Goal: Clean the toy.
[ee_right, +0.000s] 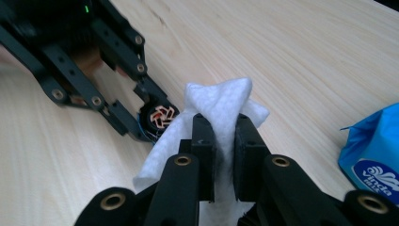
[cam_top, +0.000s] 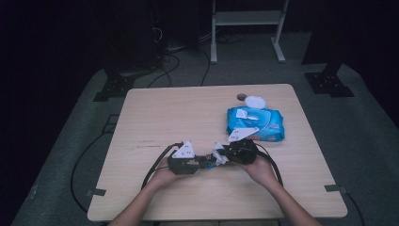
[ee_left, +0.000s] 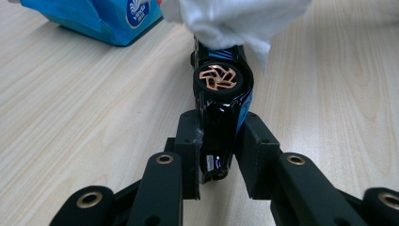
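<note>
The toy car [ee_left: 221, 101] is clamped in the left tongs [ee_left: 220, 155] just above the surface [cam_top: 155, 117]; a white wipe [ee_right: 219, 110] is pinched in the right tongs [ee_right: 221, 141] against it. The car could be twisted loose by hard rubbing — the grip is narrow. The blue wipe pack [cam_top: 256, 123] lies near, out of the way.

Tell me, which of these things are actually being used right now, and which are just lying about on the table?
In use:
- black toy car, clamped in the left gripper
- white wipe, pinched in the right gripper and held against the car

Lying about:
- blue wipes pack
- white round lid
- small dark disc
</note>
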A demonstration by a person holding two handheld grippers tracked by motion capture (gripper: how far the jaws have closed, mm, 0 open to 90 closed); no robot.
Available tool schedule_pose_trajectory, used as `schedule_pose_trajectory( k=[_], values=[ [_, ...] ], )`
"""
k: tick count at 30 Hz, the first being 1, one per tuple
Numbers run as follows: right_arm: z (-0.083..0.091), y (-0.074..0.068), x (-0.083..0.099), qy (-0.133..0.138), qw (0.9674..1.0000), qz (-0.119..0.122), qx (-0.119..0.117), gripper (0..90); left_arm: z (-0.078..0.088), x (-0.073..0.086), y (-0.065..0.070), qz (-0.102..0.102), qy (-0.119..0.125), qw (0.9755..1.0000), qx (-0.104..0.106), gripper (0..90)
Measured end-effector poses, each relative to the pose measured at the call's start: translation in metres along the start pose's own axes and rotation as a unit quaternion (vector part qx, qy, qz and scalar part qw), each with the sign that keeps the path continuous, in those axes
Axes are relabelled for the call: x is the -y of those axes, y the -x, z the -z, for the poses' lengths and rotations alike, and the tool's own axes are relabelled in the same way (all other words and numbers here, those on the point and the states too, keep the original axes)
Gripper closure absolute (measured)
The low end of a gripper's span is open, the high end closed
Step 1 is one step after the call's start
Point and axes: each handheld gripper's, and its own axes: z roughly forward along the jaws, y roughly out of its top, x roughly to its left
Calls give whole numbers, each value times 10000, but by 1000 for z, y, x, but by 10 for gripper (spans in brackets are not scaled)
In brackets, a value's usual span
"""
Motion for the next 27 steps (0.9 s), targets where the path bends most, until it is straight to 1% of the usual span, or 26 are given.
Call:
schedule_pose_trajectory(
  k=[3, 5, 7, 8, 9, 10, 11, 14, 15, 16, 18, 20, 22, 25, 27],
  values=[
    [3, 5, 2, -31, 10000, -48, 70, 808, 1, 1, -1, -25, 4, 10000, -5, 713],
    [9, 12, 7, -40, 9998, -147, 157, 808, 1, 1, -1, -25, 14, 10000, -8, 713],
    [15, 18, 11, -96, 9994, -197, 269, 808, 1, 1, -1, -26, 22, 10000, -9, 713],
    [19, 22, 12, -127, 9991, -259, 324, 808, 0, 1, -1, -34, 24, 10000, -6, 713],
    [20, 23, 13, -124, 9990, -282, 332, 808, 1, 1, -1, -40, 7, 10000, -7, 713],
    [21, 24, 13, -99, 9988, -333, 341, 809, 1, 0, -1, -40, 3, 10000, -6, 713],
    [21, 24, 12, -72, 9990, -314, 304, 809, 1, 0, -1, -40, 2, 10000, -4, 713],
    [14, 17, 6, 24, 9995, -300, 87, 809, 1, 0, -1, -40, 0, 10000, -8, 713],
    [10, 14, 3, 3, 9997, -254, -9, 809, 1, 0, -1, -42, 0, 10000, -9, 713],
    [8, 11, 2, -7, 9998, -220, -26, 808, 1, 0, -1, -37, -4, 10000, -9, 713],
    [3, 9, 0, -55, 9999, -109, 10, 809, 2, 1, -2, 29, 6, 10000, 16, 713],
    [4, 11, 1, -99, 9998, -155, 41, 808, 3, 2, -3, 62, 17, 10000, 35, 713],
    [9, 16, 5, -124, 9996, -157, 182, 809, 3, 3, -3, 56, 27, 10000, 32, 713],
    [19, 28, 14, -117, 9989, -341, 311, 809, 3, 2, -3, 38, 18, 10000, 27, 713],
    [26, 36, 19, -76, 9979, -560, 319, 808, 3, 3, -3, 45, 23, 10000, 36, 713]
  ],
)
